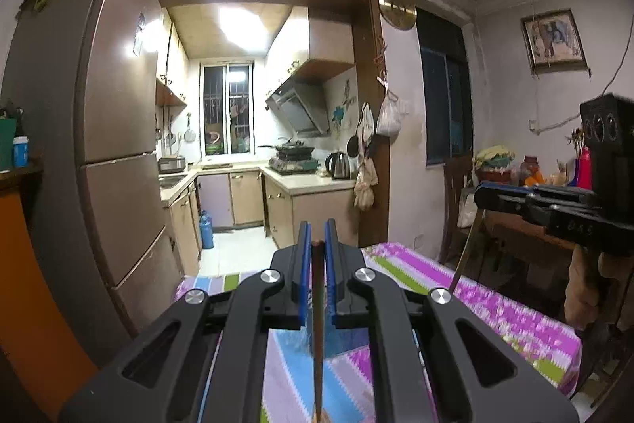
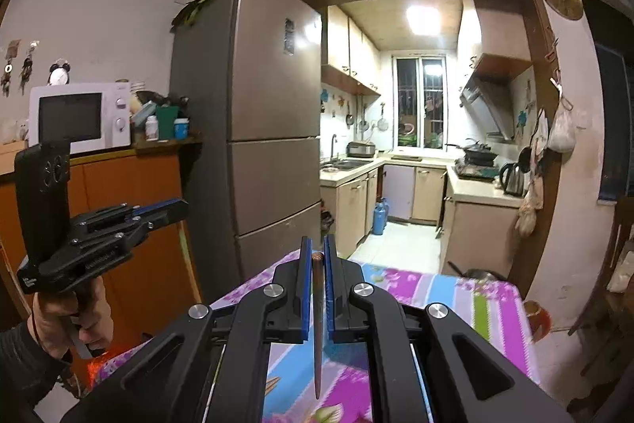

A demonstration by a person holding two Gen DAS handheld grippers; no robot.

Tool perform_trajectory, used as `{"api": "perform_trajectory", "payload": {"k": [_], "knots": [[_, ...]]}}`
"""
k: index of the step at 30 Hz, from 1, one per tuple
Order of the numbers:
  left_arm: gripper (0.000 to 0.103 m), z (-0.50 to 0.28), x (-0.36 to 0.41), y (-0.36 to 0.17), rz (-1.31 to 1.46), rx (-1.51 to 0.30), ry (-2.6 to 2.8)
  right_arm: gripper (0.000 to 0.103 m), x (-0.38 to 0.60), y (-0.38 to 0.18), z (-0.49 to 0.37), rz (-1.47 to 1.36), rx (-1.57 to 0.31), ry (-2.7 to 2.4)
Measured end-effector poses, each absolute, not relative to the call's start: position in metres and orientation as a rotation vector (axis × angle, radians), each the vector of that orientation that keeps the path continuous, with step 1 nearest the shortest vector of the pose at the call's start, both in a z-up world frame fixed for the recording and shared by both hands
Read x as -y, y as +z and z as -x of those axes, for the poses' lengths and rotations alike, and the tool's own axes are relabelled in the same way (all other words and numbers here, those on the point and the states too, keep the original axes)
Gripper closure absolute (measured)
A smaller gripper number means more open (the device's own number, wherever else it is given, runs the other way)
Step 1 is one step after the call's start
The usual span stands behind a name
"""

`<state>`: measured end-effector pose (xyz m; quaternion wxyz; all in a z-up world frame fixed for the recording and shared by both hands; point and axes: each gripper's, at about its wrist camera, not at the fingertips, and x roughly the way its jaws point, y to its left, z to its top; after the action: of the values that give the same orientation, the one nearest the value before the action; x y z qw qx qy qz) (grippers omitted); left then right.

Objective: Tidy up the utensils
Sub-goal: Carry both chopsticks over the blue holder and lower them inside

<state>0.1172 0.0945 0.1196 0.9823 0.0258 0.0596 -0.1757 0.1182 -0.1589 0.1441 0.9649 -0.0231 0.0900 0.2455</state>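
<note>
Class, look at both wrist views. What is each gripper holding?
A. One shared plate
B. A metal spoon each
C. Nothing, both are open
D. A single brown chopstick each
D: the left gripper clamps a brown chopstick, and the right gripper clamps another chopstick.

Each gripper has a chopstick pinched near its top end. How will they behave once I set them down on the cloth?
Each chopstick hangs straight from its grip, so probably stiff. They look round and tapered, so likely to roll in an arc on the tablecloth. Thin and pinched at one end, they may pivot in the left gripper or right gripper.
</note>
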Motion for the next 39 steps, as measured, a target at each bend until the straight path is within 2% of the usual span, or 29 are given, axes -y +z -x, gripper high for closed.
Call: {"api": "perform_trajectory", "payload": {"k": [10, 16, 28, 39], "knots": [[0.098, -0.177, -0.075, 0.172, -0.002, -0.051, -0.333, 0.096, 0.180, 0.193, -0.177, 0.079, -0.137, 0.445], [0.098, -0.220, -0.066, 0.181, 0.015, -0.040, -0.319, 0.096, 0.184, 0.201, -0.227, 0.082, -0.138, 0.441], [0.098, -0.290, -0.051, 0.153, 0.046, -0.096, -0.325, 0.096, 0.182, 0.157, -0.304, 0.050, -0.225, 0.458], [0.098, -0.322, -0.042, 0.136, 0.056, -0.137, -0.333, 0.096, 0.182, 0.130, -0.326, 0.047, -0.277, 0.465]]}}
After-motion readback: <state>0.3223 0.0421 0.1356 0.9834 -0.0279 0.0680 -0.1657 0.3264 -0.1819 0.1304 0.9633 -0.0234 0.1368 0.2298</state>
